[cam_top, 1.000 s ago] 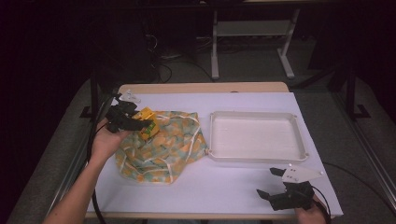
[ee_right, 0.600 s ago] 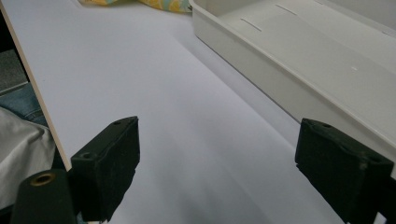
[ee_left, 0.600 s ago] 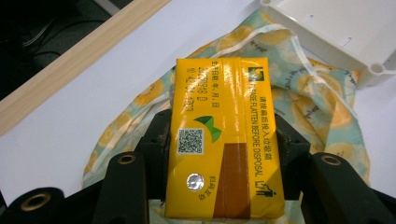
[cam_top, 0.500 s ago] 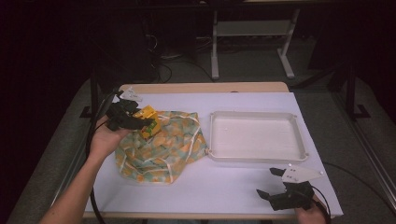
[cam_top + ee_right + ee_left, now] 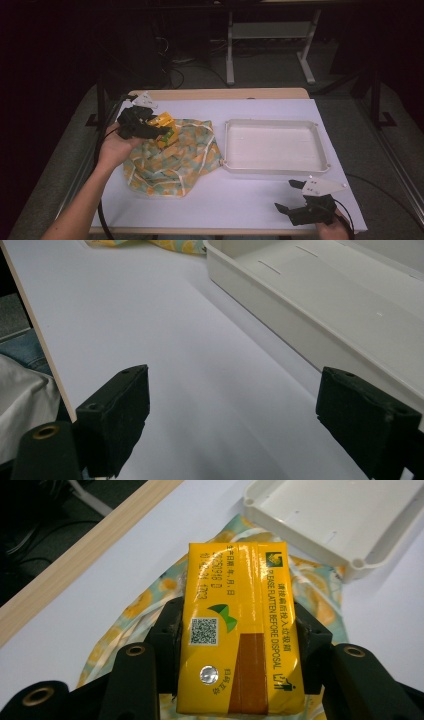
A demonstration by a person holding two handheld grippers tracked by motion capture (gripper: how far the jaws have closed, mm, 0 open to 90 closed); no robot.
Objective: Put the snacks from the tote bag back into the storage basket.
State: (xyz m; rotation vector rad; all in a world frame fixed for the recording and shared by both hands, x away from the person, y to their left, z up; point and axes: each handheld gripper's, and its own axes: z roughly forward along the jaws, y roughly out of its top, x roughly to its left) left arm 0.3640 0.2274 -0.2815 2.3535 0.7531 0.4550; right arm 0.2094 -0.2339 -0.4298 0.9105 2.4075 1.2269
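Holding: carton (image 5: 240, 630) clamped in left gripper (image 5: 150, 131) jaws, above cloth (image 5: 172, 157).
Left: tray (image 5: 275, 167) at 3 o'clock unfilled.
Idle: right gripper (image 5: 295, 196) jaws apart.

Your left gripper (image 5: 235, 645) clamped the yellow carton (image 5: 240, 625), and its near end ran off the bottom edge of the left gripper view, so you could not see how far it reached past the jaws. The carton hid the patterned cloth (image 5: 140, 605) beneath it. The white tray (image 5: 340, 515) beyond the carton was cut by the top and right edges. In the high view the carton's (image 5: 165, 131) print was too small to read, and your right hand (image 5: 334, 231) was cropped at the bottom edge.
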